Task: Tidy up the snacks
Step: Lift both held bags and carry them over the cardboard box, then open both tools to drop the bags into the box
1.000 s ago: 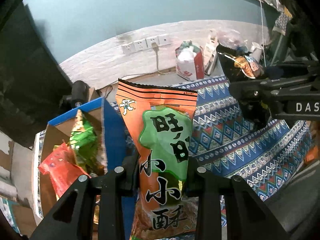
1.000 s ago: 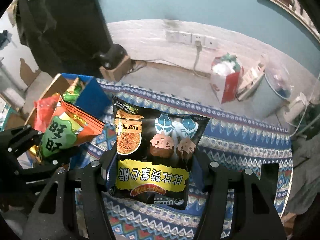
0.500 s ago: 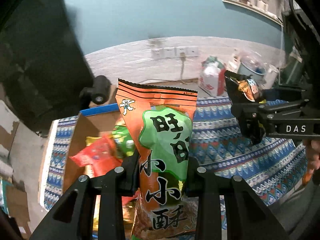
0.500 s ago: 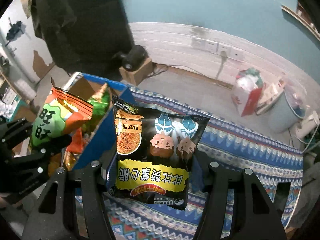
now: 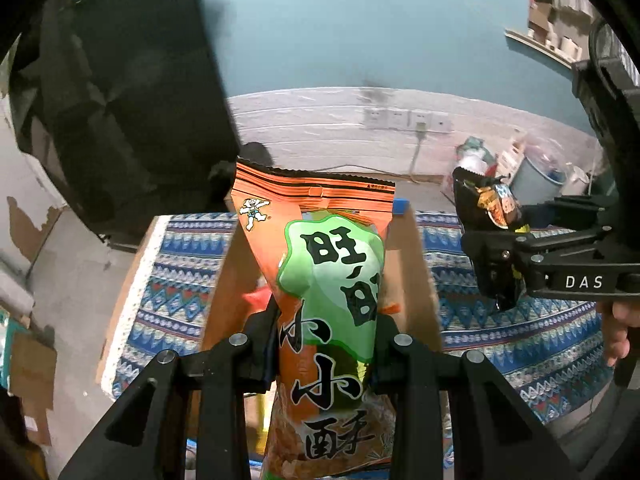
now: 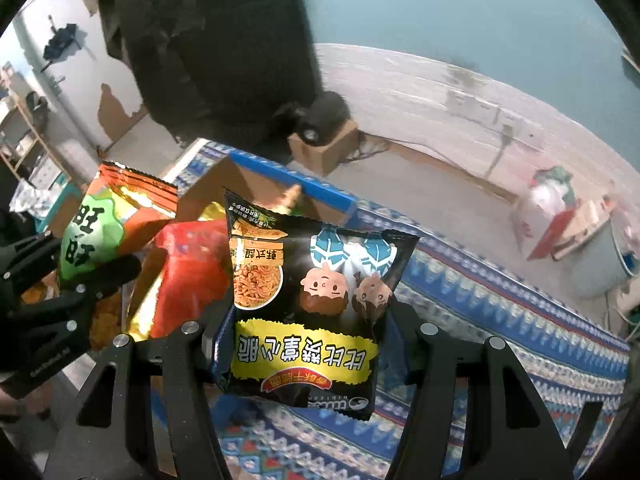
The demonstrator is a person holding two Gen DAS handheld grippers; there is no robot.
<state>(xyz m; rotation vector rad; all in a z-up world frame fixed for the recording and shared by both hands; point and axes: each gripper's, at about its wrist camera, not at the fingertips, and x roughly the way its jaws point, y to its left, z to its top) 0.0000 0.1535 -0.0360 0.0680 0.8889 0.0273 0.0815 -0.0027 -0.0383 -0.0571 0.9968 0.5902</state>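
Left wrist: the left gripper clamps an orange bag upright over the open box; the right gripper is at 3 o'clock. Right wrist: its fingers pinch a black bag, box at 10 o'clock on the patterned cloth.

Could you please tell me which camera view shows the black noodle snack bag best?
The right wrist view: the black bag faces the camera, printed front visible. The left wrist view shows it only small and edge-on at the right.
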